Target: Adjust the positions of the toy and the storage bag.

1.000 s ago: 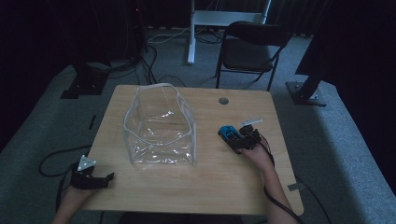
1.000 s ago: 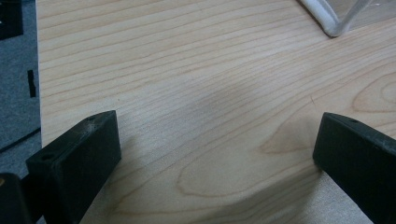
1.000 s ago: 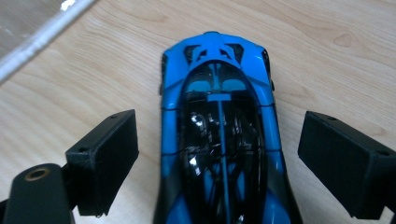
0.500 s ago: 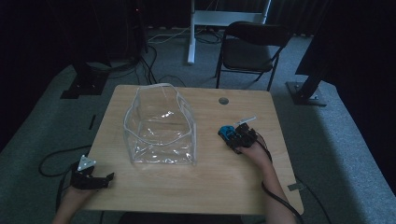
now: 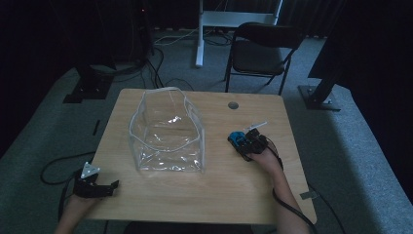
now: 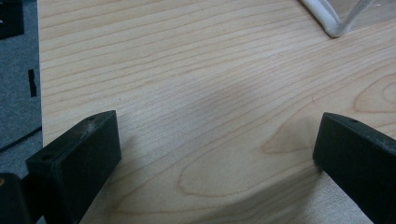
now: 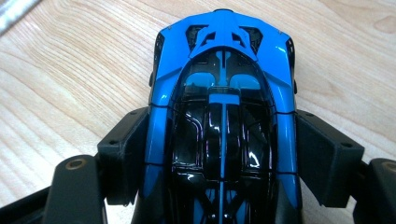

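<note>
Blue toy car (image 7: 223, 116) sits between right claw (image 7: 223, 154) pads, closing in; pinch both sides squarely before lifting off tabletop (image 5: 219, 195).

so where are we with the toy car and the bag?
Done: the right hand-held gripper has reached the blue toy car; its jaws have just been closing and now sit against the car's sides. In hand: the grasp, car on the table. Left: lifting it, likely into the empty clear bag. The left hand-held gripper is open, idle.

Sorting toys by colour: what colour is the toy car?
Blue toy car with black glossy top; right gripper view.
</note>
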Available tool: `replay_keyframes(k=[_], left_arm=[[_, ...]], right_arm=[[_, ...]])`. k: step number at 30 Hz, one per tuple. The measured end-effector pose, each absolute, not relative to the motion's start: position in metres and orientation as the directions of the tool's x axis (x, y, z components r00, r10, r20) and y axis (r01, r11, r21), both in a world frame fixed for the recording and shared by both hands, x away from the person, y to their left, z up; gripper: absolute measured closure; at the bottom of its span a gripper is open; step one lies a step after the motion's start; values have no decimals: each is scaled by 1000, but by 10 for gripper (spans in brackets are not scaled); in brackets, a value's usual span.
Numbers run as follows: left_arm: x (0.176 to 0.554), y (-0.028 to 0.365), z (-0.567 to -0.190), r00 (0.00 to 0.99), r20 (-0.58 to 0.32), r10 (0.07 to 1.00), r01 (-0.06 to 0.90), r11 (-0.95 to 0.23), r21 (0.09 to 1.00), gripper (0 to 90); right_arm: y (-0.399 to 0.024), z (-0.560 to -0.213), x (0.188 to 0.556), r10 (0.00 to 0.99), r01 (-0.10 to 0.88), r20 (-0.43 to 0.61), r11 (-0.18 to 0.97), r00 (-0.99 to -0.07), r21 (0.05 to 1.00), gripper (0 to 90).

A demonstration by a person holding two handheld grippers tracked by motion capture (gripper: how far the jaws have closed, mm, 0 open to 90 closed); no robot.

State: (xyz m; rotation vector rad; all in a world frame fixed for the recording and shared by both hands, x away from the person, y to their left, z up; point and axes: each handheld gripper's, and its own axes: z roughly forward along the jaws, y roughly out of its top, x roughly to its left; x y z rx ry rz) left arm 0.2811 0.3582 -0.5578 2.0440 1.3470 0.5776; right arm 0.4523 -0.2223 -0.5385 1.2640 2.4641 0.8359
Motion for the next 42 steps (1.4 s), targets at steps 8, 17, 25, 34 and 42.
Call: replay_keyframes(k=[8,17,25,34,42], left_arm=[[281,358,-558,384,24,923,654,-290,699,13],[281,358,-558,381,24,924,655,-288,699,13],[281,358,-558,380,24,925,655,-287,699,14],[281,358,-558,377,24,926,656,-286,699,13],[281,358,-558,377,24,926,656,-285,699,13]], right_arm=[[-229,-527,443,780,647,53,477,-624,595,255],[-238,-517,424,777,636,64,463,-627,617,257],[-252,-504,390,765,611,46,475,-642,633,258],[-266,-500,355,756,604,47,482,-653,635,259],[-275,-503,326,750,599,43,490,-660,633,258]])
